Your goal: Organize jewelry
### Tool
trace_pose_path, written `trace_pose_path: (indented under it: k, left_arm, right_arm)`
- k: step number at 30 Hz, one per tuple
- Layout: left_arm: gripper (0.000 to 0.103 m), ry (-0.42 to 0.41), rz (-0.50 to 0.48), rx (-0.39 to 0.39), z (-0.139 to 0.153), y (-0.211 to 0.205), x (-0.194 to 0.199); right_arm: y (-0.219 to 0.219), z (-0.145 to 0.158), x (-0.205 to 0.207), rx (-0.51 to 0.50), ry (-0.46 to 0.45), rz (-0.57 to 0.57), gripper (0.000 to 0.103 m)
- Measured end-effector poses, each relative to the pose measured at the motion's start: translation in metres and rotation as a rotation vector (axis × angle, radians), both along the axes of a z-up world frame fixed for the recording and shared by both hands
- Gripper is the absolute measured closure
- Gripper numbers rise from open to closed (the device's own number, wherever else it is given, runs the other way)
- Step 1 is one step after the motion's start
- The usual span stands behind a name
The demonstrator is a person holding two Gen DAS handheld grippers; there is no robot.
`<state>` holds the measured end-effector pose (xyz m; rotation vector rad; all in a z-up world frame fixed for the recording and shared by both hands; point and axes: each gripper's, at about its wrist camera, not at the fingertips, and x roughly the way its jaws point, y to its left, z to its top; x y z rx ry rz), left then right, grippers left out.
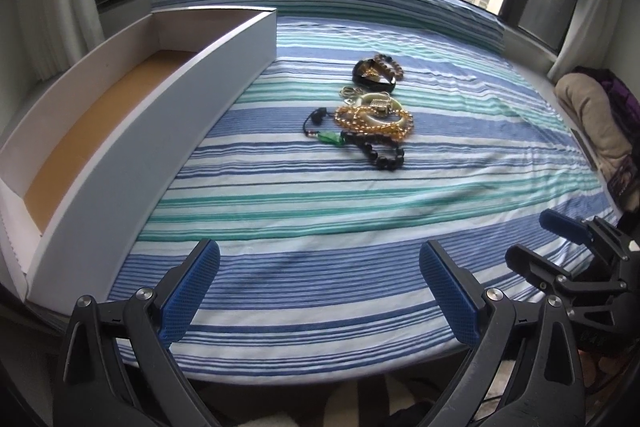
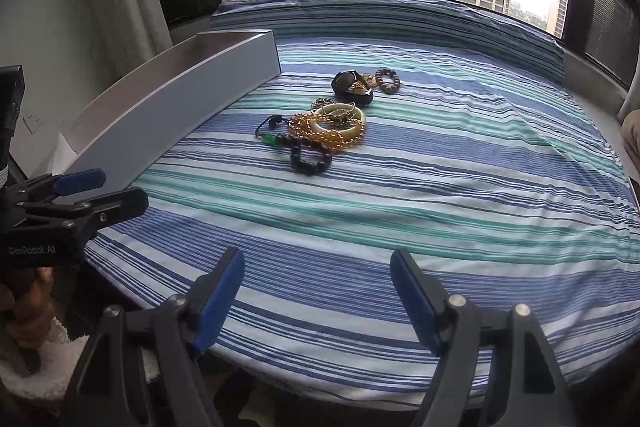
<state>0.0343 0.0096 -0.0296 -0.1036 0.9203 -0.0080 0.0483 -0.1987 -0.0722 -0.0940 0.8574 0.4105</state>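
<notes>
A heap of jewelry (image 1: 372, 111) lies mid-way on the striped cloth: a gold bead chain (image 1: 352, 119), a pale jade bangle (image 1: 380, 107), a dark bead bracelet (image 1: 384, 153), a green pendant on a black cord (image 1: 330, 137), a brown bead bracelet (image 1: 386, 65) and a black bangle (image 1: 374, 77). The heap also shows in the right wrist view (image 2: 328, 123). A long white box (image 1: 132, 131) with a brown floor stands open at the left. My left gripper (image 1: 320, 287) is open and empty near the front edge. My right gripper (image 2: 318, 295) is open and empty, beside it.
The blue, green and white striped cloth (image 1: 320, 219) covers a window-seat pad. A beige and purple bundle (image 1: 600, 123) lies at the right edge. Window glass and dark frames close the far side. The box wall (image 2: 180, 111) borders the left.
</notes>
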Motion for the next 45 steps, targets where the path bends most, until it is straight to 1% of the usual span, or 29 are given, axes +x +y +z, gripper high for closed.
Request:
trace_pose_path:
  k: [21, 45]
  left_arm:
    - [0.003, 0.055, 0.024, 0.0, -0.013, 0.005, 0.005]
    - [0.003, 0.083, 0.043, -0.006, -0.02, 0.01, 0.006]
  right_arm:
    - [0.005, -0.003, 0.0, -0.01, 0.008, 0.007, 0.026]
    - [0.008, -0.005, 0.0, -0.012, 0.023, 0.009, 0.026]
